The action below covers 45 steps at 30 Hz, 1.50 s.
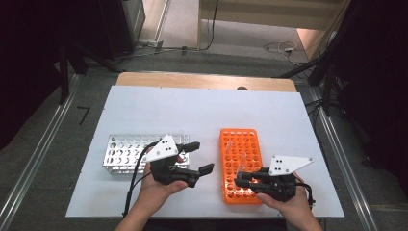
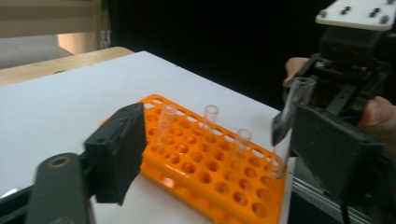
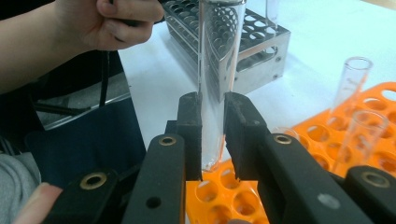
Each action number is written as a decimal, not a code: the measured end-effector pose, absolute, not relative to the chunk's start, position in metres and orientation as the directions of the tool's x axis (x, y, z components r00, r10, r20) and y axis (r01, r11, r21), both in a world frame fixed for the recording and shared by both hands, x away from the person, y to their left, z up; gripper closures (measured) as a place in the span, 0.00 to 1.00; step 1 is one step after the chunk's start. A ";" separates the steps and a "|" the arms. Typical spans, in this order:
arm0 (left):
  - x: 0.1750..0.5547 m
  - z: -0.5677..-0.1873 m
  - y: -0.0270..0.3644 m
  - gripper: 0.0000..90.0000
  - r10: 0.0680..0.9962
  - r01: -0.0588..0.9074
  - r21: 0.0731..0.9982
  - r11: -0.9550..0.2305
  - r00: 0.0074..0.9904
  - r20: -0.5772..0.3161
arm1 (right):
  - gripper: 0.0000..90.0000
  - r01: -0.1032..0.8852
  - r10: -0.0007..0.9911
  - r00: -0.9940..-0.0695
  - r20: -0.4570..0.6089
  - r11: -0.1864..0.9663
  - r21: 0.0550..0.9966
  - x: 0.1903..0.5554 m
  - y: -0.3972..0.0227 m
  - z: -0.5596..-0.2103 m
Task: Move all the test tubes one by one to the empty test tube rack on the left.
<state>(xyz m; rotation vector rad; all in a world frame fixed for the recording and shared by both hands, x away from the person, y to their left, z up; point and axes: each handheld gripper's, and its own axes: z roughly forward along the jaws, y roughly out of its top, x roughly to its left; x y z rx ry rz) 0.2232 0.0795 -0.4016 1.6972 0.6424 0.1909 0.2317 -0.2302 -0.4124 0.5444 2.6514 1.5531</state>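
Observation:
An orange tube rack point(image 1: 250, 144) lies right of centre on the white table, with three clear tubes point(image 2: 210, 116) standing in it. My right gripper point(image 1: 239, 179) is at the rack's near left corner, shut on another clear test tube point(image 3: 219, 56). That tube is held upright, and its rounded bottom is just above a corner hole of the orange rack point(image 3: 322, 135). The same tube point(image 2: 292, 105) leans slightly in the left gripper view. My left gripper point(image 1: 202, 156) hovers open between the two racks, with nothing between its fingers point(image 2: 116, 154).
A metal tube rack point(image 1: 127, 153) stands at the left with one clear tube point(image 3: 273, 11) at its far right end. The bare white table point(image 1: 192, 110) stretches behind both racks. Its near edge lies just below the person's hands.

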 end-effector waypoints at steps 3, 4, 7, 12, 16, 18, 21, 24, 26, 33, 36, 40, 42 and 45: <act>0.221 -0.400 0.071 0.27 0.507 0.315 0.943 -0.105 0.833 -0.222 | 0.83 0.277 0.302 -0.942 0.149 0.444 0.852 0.231 -0.225 -0.413; 0.220 -0.399 0.069 0.29 0.502 0.316 0.942 -0.110 0.836 -0.222 | 0.83 0.276 0.300 -0.942 0.149 0.444 0.852 0.231 -0.224 -0.414; 0.217 -0.399 0.061 0.34 0.484 0.311 0.943 -0.116 0.847 -0.220 | 0.83 0.272 0.300 -0.943 0.146 0.439 0.856 0.230 -0.219 -0.415; 0.213 -0.399 0.052 0.47 0.448 0.296 0.947 -0.127 0.869 -0.211 | 0.83 0.265 0.293 -0.946 0.141 0.443 0.856 0.229 -0.211 -0.416; 0.210 -0.400 0.047 0.58 0.423 0.279 0.951 -0.136 0.884 -0.199 | 0.83 0.259 0.280 -0.950 0.142 0.445 0.857 0.228 -0.205 -0.417; 0.209 -0.400 0.045 0.62 0.415 0.273 0.952 -0.139 0.889 -0.195 | 0.83 0.252 0.273 -0.952 0.136 0.452 0.856 0.227 -0.202 -0.417; 0.207 -0.401 0.042 0.68 0.405 0.263 0.955 -0.138 0.895 -0.188 | 0.83 0.252 0.268 -0.953 0.138 0.456 0.854 0.226 -0.199 -0.417; 0.207 -0.401 0.040 0.74 0.401 0.256 0.955 -0.146 0.898 -0.180 | 0.83 0.244 0.260 -0.957 0.133 0.462 0.853 0.225 -0.197 -0.418; 0.206 -0.401 0.040 0.77 0.393 0.252 0.956 -0.148 0.902 -0.176 | 0.83 0.241 0.258 -0.957 0.130 0.463 0.853 0.225 -0.196 -0.418; 0.207 -0.401 0.041 0.82 0.393 0.251 0.957 -0.147 0.902 -0.176 | 0.83 0.238 0.258 -0.958 0.127 0.458 0.857 0.224 -0.197 -0.417; 0.207 -0.401 0.041 0.82 0.395 0.251 0.957 -0.147 0.902 -0.176 | 0.83 0.237 0.260 -0.957 0.126 0.459 0.856 0.224 -0.197 -0.417; 0.207 -0.401 0.041 0.83 0.395 0.250 0.957 -0.144 0.902 -0.176 | 0.82 0.238 0.260 -0.957 0.127 0.456 0.857 0.225 -0.198 -0.417; 0.208 -0.400 0.042 0.83 0.397 0.256 0.957 -0.139 0.899 -0.183 | 0.82 0.242 0.262 -0.956 0.132 0.449 0.860 0.225 -0.198 -0.417; 0.208 -0.399 0.043 0.83 0.403 0.256 0.957 -0.136 0.897 -0.183 | 0.79 0.240 0.255 -0.957 0.137 0.438 0.867 0.225 -0.198 -0.418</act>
